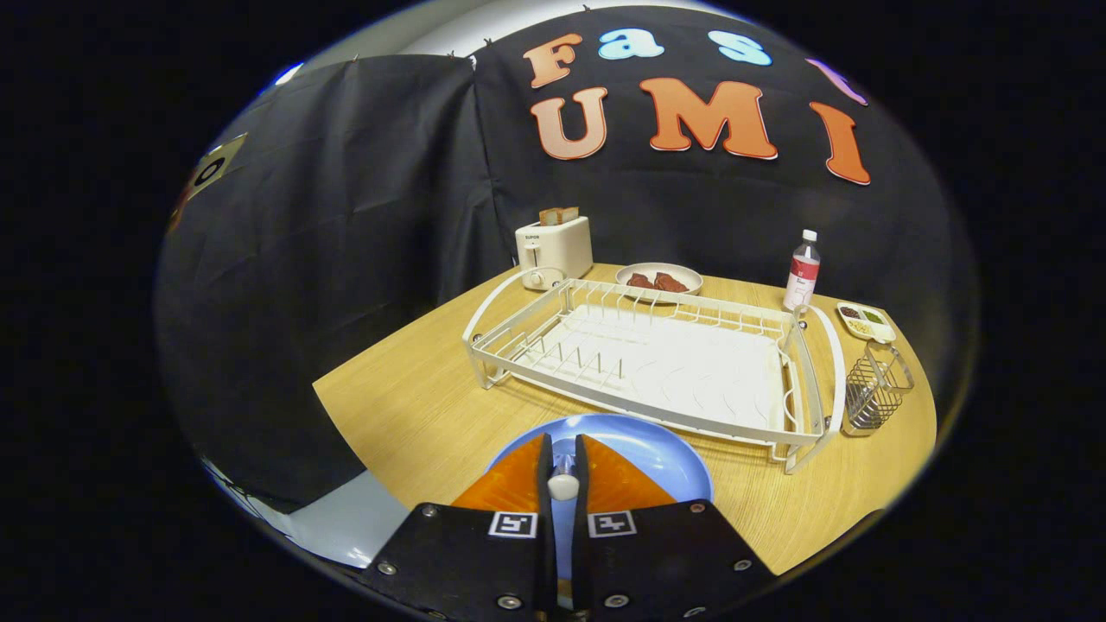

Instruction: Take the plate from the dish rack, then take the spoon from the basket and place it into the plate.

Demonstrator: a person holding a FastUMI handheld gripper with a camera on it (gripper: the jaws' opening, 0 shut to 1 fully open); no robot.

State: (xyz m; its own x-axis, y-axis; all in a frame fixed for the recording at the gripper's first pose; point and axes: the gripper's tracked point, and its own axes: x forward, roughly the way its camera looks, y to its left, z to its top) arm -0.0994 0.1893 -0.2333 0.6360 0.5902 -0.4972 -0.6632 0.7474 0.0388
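Blue plate [657,453] lies flat on the wooden worktop [415,406], right under the tongs [562,462]. Their two fingers are drawn nearly together and pinch the pale handle of a spoon [563,482], which stands up in the narrow gap between them; the spoon's lower end is hidden by the fingers, so whether it touches the plate cannot be told. The plate's far rim shows just beyond the fingertips.

Past the plate, a white wire dish rack [657,363] sits across the middle of the worktop with a white drip tray in its base and no dishes in it. A small wire basket [874,390] hangs at the rack's right end, and nothing can be seen inside it.

Behind the rack, a white toaster [555,250] with bread in its slot stands near the left far corner. Next to it is a pale dish [659,279] holding dark reddish pieces of food. Further right stands a clear bottle [803,271] with a white cap, and just beside that a small divided tray [865,321] of mixed bits.
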